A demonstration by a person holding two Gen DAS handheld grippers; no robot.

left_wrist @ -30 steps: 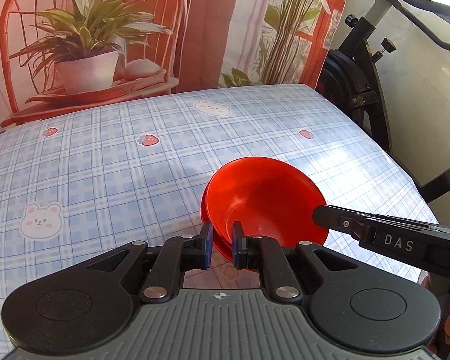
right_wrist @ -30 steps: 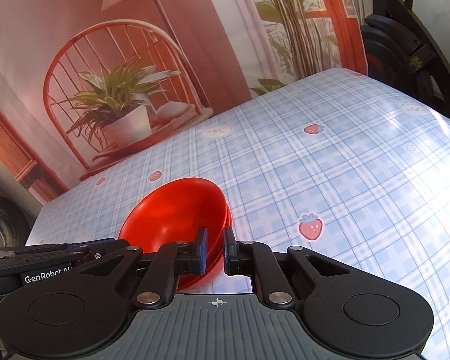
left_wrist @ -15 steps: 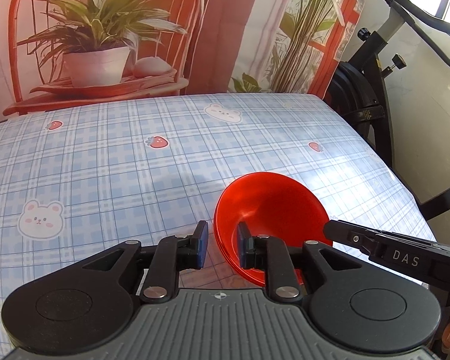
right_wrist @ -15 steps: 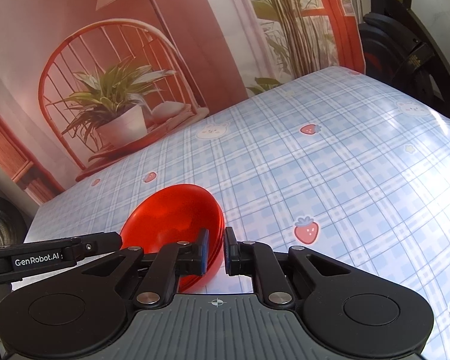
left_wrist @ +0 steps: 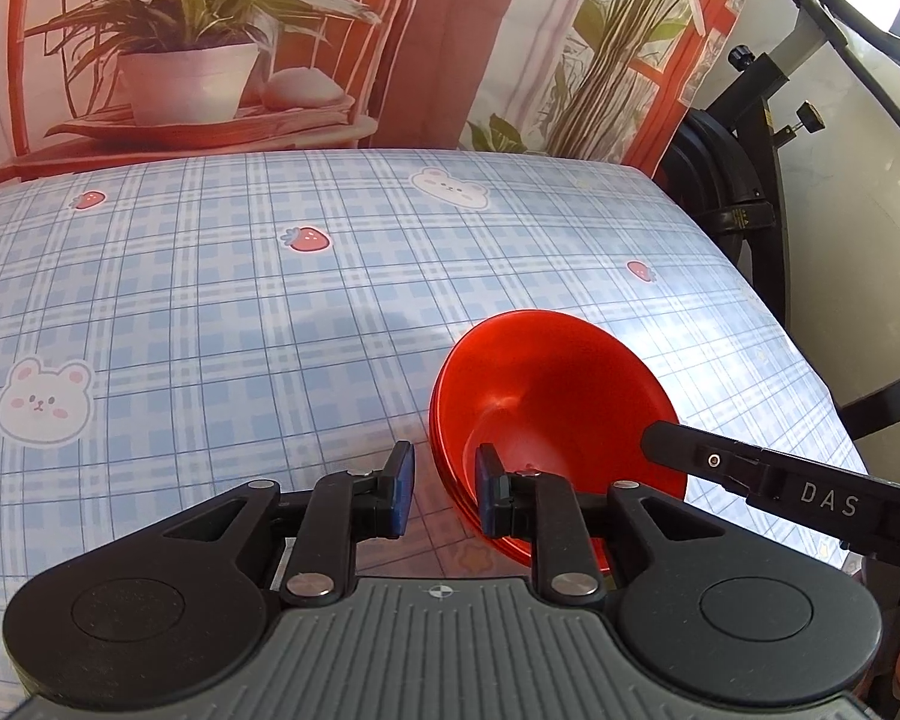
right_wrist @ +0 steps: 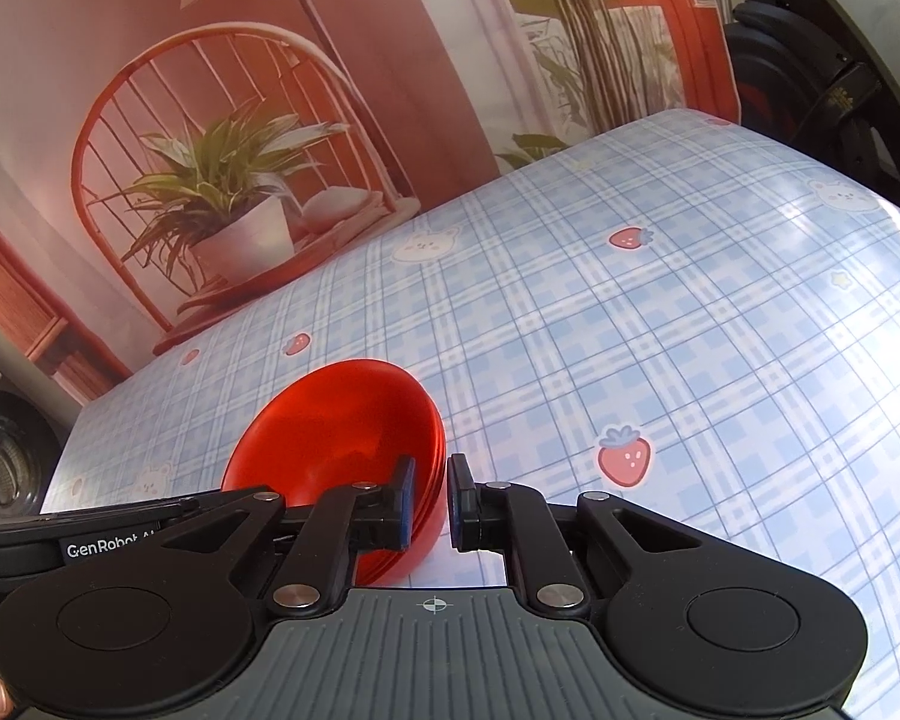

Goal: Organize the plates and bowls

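While right gripper pinches near rim of red bowl stack, jaws narrow with wall between pads, left gripper has just been opening: slim gap now, rim between pads, not pressed. Bowls tilted, near front edge of checked tabletop, toward its right corner.
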